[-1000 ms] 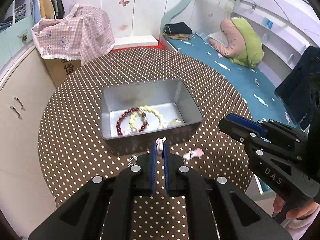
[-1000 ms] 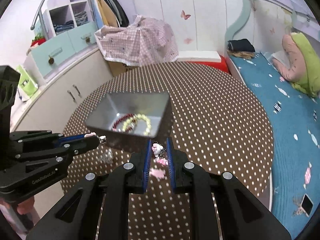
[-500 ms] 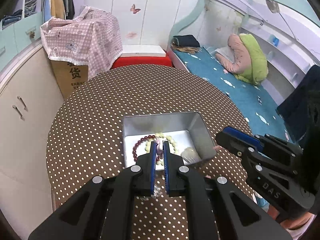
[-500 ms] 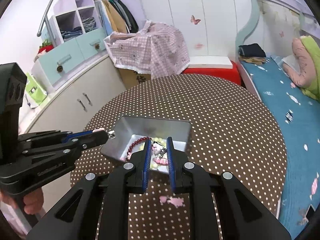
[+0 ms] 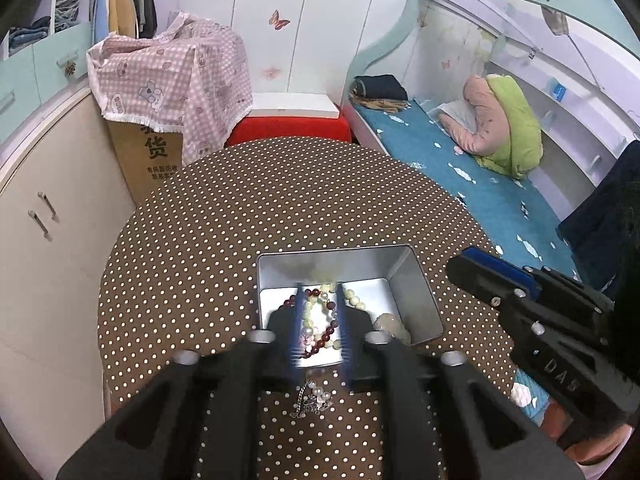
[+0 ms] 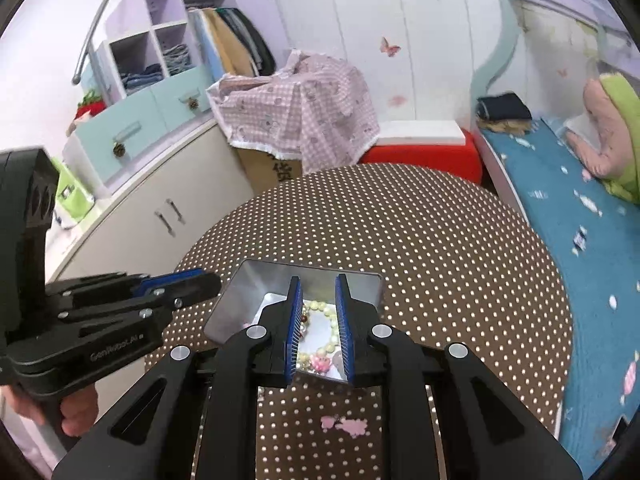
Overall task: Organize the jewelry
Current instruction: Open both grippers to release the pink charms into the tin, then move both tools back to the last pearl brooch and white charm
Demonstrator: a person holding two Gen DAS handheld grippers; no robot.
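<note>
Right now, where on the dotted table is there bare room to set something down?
The brown polka-dot tablecloth is bare beyond the silver metal tin, toward the red stool, and to the tin's left. Crowded: the tin's floor, full of bead bracelets; a silver chain and pink clip lie in front.

My left gripper [image 5: 320,292] and right gripper [image 6: 319,284]: black frames, blue ribbed pads [image 6: 295,320], silver screws, white lettering.

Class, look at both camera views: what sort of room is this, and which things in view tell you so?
Most likely a child's bedroom: a built-in bed with a blue mattress and pillow, butterfly stickers on the wall, and shelves of folded clothes above the cabinets.
</note>
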